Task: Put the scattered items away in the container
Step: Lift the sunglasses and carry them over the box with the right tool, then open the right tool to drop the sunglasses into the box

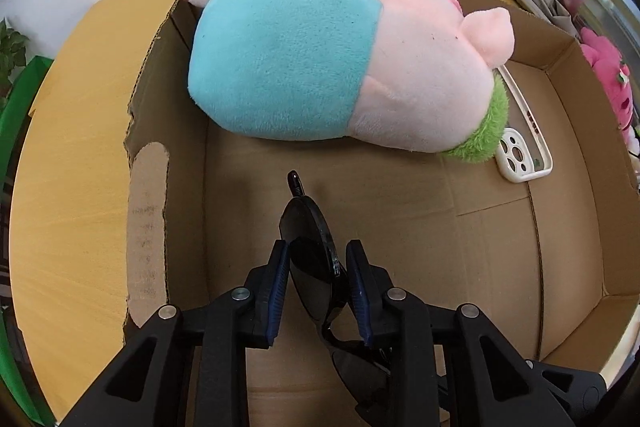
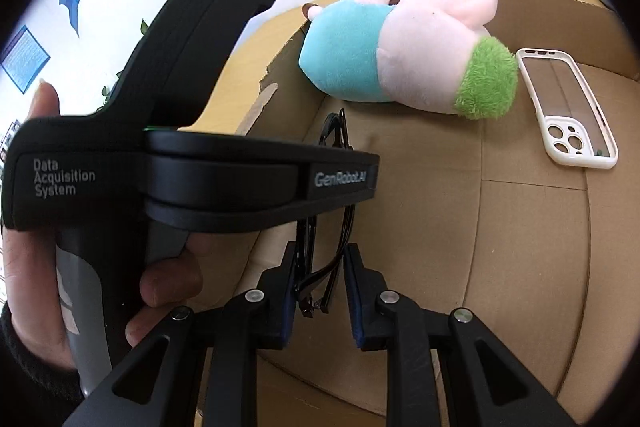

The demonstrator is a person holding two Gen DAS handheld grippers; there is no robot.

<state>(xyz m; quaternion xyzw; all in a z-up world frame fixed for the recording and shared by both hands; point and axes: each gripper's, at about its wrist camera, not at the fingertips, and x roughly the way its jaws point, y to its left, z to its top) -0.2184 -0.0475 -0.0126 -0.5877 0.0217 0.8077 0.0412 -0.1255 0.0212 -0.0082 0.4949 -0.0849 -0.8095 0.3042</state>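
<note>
Both grippers — left gripper (image 1: pixel 316 291) and right gripper (image 2: pixel 320 291) — clamped narrow on 1 pair of sunglasses (image 1: pixel 312 247), lower centre, inside the cardboard box (image 1: pixel 580 247); placing step — next, release beside the plush toy (image 1: pixel 320 63).

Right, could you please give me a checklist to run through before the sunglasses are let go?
1. Sunglasses gripped: ok. The left gripper and the right gripper are both closed on them.
2. Sunglasses over the cardboard box: ok. Its walls surround them in both views.
3. Bare floor beneath: ok. The plush toy and phone case lie farther off.
4. Sunglasses resting on the box floor: cannot tell.
5. Grip kept off the lenses: not ok. The left fingers seem to clamp across a lens.
</note>
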